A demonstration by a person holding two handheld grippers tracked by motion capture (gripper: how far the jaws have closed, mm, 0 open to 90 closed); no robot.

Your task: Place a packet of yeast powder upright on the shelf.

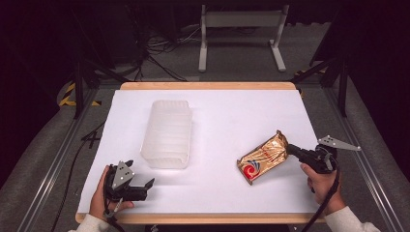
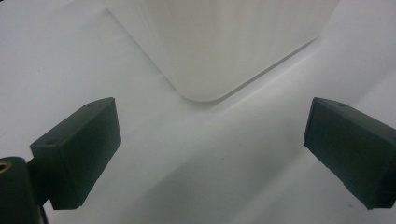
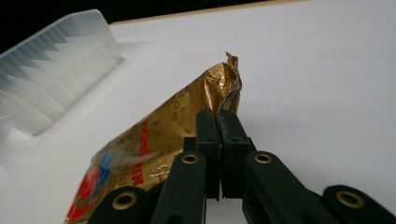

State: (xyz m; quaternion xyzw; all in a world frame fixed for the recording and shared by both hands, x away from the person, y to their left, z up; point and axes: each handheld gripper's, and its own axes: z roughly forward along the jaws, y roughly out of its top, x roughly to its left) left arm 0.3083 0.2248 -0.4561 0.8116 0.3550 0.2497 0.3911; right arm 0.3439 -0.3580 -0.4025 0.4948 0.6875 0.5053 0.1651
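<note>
Right gripper (image 3: 218, 122) clamped on gold snack bag (image 1: 262, 158) crimped edge, lift slow and keep it pinched toward plastic bin (image 1: 166, 134), left gripper (image 2: 210, 144) jaws apart, idle

room: dark | floor (image 1: 241, 72): grey carpet, cables (image 1: 159, 46) | white stand (image 1: 241, 21) behind table

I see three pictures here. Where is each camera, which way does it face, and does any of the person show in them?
High view: fixed above the person's side, looking forward and down on the white table; both hands show, with the left tongs and right tongs.
Left gripper view: rides on the left tongs, open, facing the clear plastic bin.
Right gripper view: rides on the right tongs, shut on the gold snack bag.
Shared: the high view and right gripper view both show the bag and the bin.
</note>
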